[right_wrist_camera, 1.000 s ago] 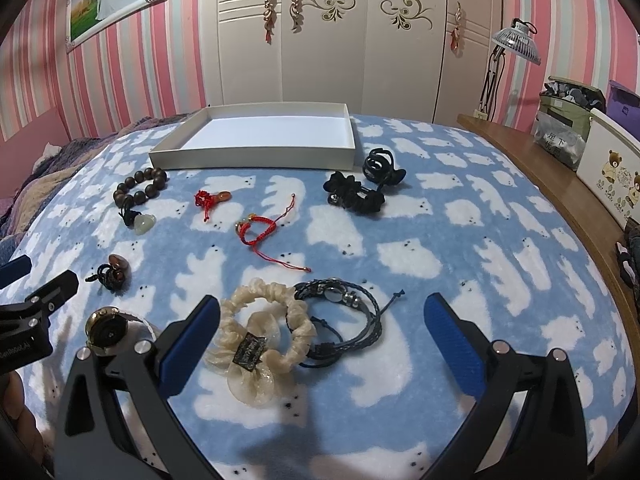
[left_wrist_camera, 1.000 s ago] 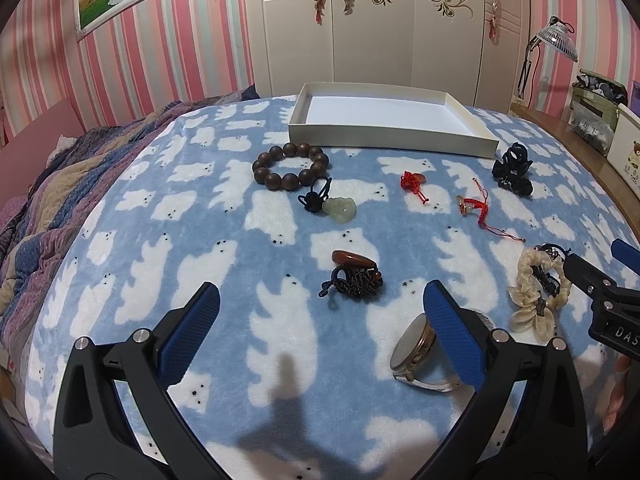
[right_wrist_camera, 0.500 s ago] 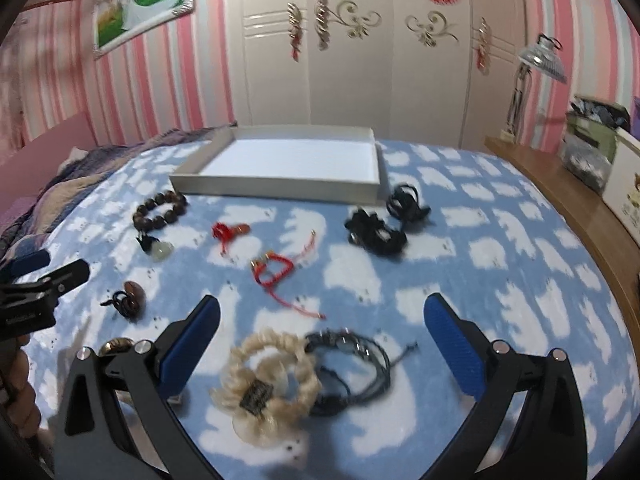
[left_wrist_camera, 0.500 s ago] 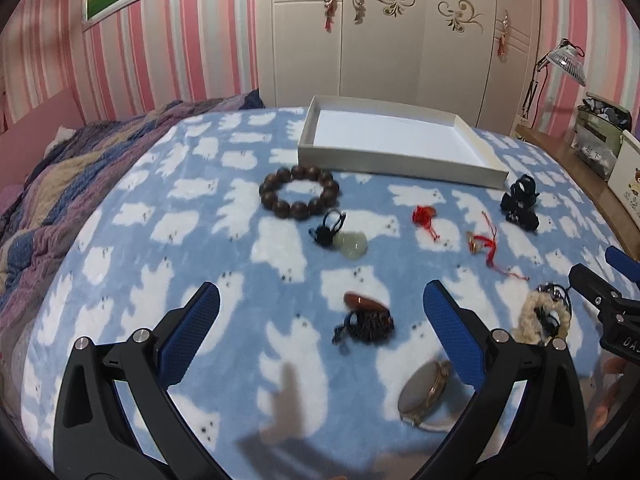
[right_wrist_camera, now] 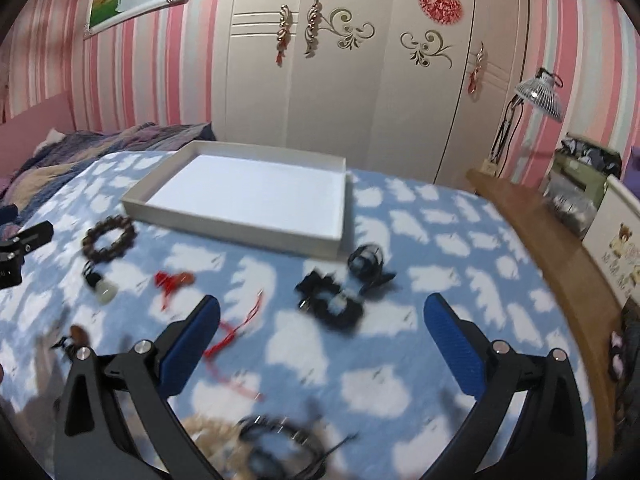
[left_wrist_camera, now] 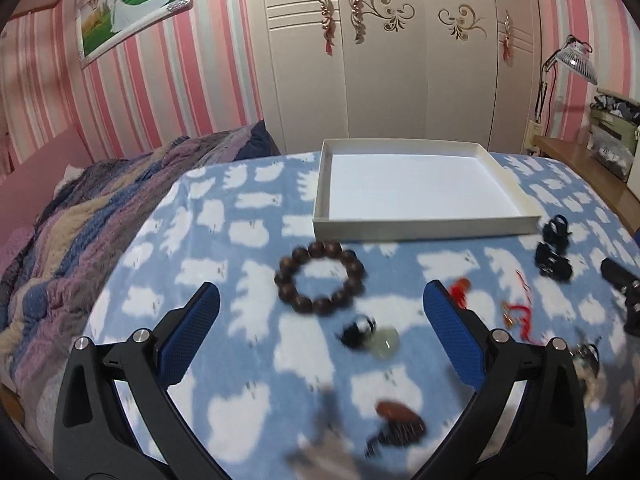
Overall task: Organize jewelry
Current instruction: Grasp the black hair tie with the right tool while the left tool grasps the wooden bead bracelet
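Basically both left gripper [left_wrist_camera: 320, 320] and right gripper [right_wrist_camera: 320, 320] spread, empty; wooden bead bracelet [left_wrist_camera: 320, 283] lies on blanket [left_wrist_camera: 200, 240] just before white tray [left_wrist_camera: 420, 227]; probably light, rigid beads, pinch across one side.

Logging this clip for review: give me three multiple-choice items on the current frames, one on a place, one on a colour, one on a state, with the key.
1. Where does the wooden bead bracelet lie?
A. inside the tray
B. on the blanket, just before the tray's near wall
C. on the wooden desk

2. What colour are the pads of the left hand-held gripper?
A. blue
B. red
C. white

3. What does the white tray hold?
A. the bracelet
B. the black hair clips
C. nothing

Key: 1 B, the bracelet rests on the blue cloud-print blanket near the tray's front wall. 2 A, both pads are blue. 3 C, its white floor is bare in both views, and the black hair clips lie outside it.
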Tool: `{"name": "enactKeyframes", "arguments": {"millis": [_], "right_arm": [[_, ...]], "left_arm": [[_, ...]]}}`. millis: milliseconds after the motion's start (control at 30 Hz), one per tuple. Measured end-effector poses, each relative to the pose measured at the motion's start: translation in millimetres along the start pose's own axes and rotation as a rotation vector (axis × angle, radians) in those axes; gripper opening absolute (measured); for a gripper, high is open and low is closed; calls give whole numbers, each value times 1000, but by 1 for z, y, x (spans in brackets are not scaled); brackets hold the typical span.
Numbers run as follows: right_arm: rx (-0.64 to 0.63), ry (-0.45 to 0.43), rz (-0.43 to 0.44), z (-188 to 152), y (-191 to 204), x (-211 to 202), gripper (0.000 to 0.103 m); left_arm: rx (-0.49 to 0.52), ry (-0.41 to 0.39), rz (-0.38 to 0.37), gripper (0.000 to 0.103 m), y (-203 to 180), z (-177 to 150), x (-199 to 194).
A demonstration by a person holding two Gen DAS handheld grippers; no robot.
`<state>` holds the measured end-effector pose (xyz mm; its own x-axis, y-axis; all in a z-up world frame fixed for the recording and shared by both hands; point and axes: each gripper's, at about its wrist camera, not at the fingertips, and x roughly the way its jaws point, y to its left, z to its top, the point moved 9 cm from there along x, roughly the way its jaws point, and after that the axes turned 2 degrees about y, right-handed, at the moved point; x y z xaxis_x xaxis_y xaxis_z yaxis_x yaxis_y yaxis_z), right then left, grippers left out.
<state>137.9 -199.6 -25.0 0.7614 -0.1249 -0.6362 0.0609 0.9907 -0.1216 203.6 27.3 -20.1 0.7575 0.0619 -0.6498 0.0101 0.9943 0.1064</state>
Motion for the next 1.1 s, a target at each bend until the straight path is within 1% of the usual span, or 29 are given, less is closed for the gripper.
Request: {"name": "enactKeyframes", "arguments": {"millis": [33,100,167,267,333,433,500,667,733,833,933,1000,1067,1100], "right_arm": [[-4,-1,-9,4,-2,2,102],[-12,-7,-36,17,-7,9,102],[-11,-17,-63,28,-12,12,102],[-1,-30,-109,41,-24,22,102],[14,-11,-121,46,-31,34,102],[59,54,-91,43,-43,61,102],[80,76,-105,38,-50,73,102],[122,152,-86,15,-58,105,102],[128,177,-88,8,-57,113,102],[108,180,-110,6,-56,119,102],[75,176,-140,10,-55,121,102],[56,177,-154,13,-54,123,102],[56,179,-154,14,-54,128,101],[60,180,-150,14,-55,129,101]], "left_arm": [[23,7,3,100,0,7,6],[38,6,12,100,3,20,14],[38,19,2,100,5,32,20],[43,67,-38,100,5,43,36],[22,84,-34,100,8,47,51],[19,132,-25,100,7,34,71],[41,160,-41,100,0,21,83],[38,104,-20,100,-5,9,88],[21,108,-28,100,-4,4,91],[-15,146,-58,100,-2,-6,103],[-36,169,-66,100,2,-11,112],[-38,183,-75,96,3,-14,116],[-26,195,-96,89,-1,-16,118],[-16,200,-106,89,-4,-18,119]]}}
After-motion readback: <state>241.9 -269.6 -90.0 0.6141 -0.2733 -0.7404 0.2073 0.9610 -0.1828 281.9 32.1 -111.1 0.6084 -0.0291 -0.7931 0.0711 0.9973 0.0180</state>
